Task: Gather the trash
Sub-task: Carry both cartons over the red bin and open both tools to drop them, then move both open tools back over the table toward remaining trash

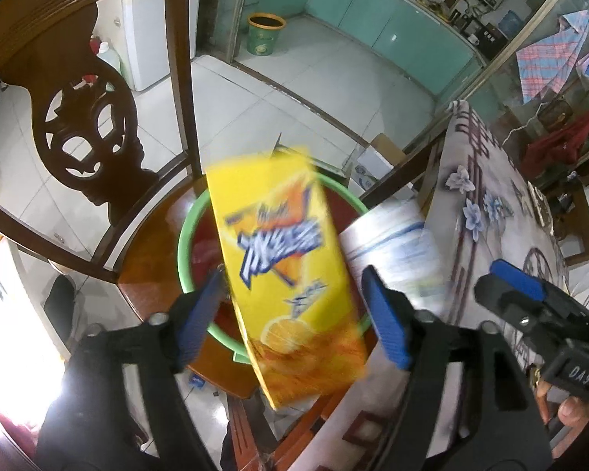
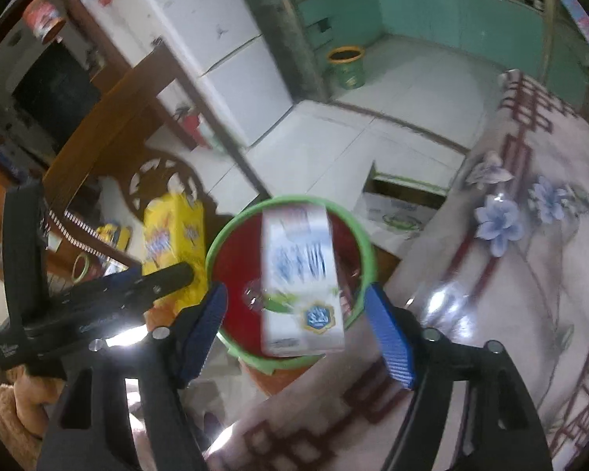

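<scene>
Yellow snack box (image 1: 290, 271) hangs blurred between the left gripper (image 1: 294, 310)'s spread fingers above the green-rimmed red bin (image 1: 184, 235) on the wooden chair (image 1: 59, 78); right gripper (image 2: 298, 329), likewise apart, seemingly drops the white carton (image 2: 300, 278) binward.

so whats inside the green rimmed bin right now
Its red inside shows behind the green rim. A white carton sits over the opening, blurred, between the right gripper's open jaws. Whatever lies at the bottom is covered by it. The yellow box blocks the other view.

Two cartons (image 1: 290, 274) (image 2: 300, 278) — one basin (image 2: 231, 231).
</scene>
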`<state>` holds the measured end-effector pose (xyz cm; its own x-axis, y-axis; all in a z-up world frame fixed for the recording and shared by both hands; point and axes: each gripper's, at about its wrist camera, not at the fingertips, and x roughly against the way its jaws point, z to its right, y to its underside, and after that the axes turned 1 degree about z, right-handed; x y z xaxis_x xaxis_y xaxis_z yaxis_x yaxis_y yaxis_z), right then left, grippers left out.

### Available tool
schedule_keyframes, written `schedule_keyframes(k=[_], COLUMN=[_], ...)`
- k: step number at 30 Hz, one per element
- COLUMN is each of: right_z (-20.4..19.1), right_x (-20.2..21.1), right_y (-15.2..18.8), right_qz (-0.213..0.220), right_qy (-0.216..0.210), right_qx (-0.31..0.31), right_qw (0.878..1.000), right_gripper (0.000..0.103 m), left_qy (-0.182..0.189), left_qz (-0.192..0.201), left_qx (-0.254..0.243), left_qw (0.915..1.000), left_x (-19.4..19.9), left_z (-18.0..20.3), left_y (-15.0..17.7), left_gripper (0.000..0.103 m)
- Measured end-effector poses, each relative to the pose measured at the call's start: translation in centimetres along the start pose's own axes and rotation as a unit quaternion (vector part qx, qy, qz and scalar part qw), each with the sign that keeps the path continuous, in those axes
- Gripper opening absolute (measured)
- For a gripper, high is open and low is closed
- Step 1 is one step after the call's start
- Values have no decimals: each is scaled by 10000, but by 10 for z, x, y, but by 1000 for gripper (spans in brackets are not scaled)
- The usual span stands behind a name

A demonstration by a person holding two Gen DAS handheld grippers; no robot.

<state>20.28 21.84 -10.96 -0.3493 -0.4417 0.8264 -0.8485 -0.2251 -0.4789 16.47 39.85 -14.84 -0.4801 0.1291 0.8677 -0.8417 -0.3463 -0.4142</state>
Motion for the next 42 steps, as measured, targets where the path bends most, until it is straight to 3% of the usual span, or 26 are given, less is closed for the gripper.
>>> schedule_keyframes(k=[8, 16, 23, 30, 37, 42], right_z=[16, 36, 60, 91, 162, 252], right_x=[53, 115, 162, 208, 261, 285], right_y=[11, 49, 101, 157, 216, 254], right_qz=[449, 778, 993, 947, 1042, 395], right_qy=[407, 700, 893, 1154, 1554, 2143], right_qx=[-49, -363, -659, -659, -1011, -1155], right_qw=[9981, 9938, 9889, 9866, 9771, 9691], right_gripper=[70, 70, 71, 75, 76, 79], left_qy=[56, 275, 607, 986, 1212, 1360], left_qz=[377, 678, 671, 270, -14, -152], left_qx=[-273, -670, -1212, -1708, -2229, -2565], left_qw=[9989, 9951, 9885, 9800, 9673, 9568], left_x=[25, 59, 76, 75, 70, 70], left_z=[22, 62, 125, 203, 278, 320], left_y=[-5, 8, 49, 111, 169, 203], left_gripper=[78, 83, 85, 87, 91, 91])
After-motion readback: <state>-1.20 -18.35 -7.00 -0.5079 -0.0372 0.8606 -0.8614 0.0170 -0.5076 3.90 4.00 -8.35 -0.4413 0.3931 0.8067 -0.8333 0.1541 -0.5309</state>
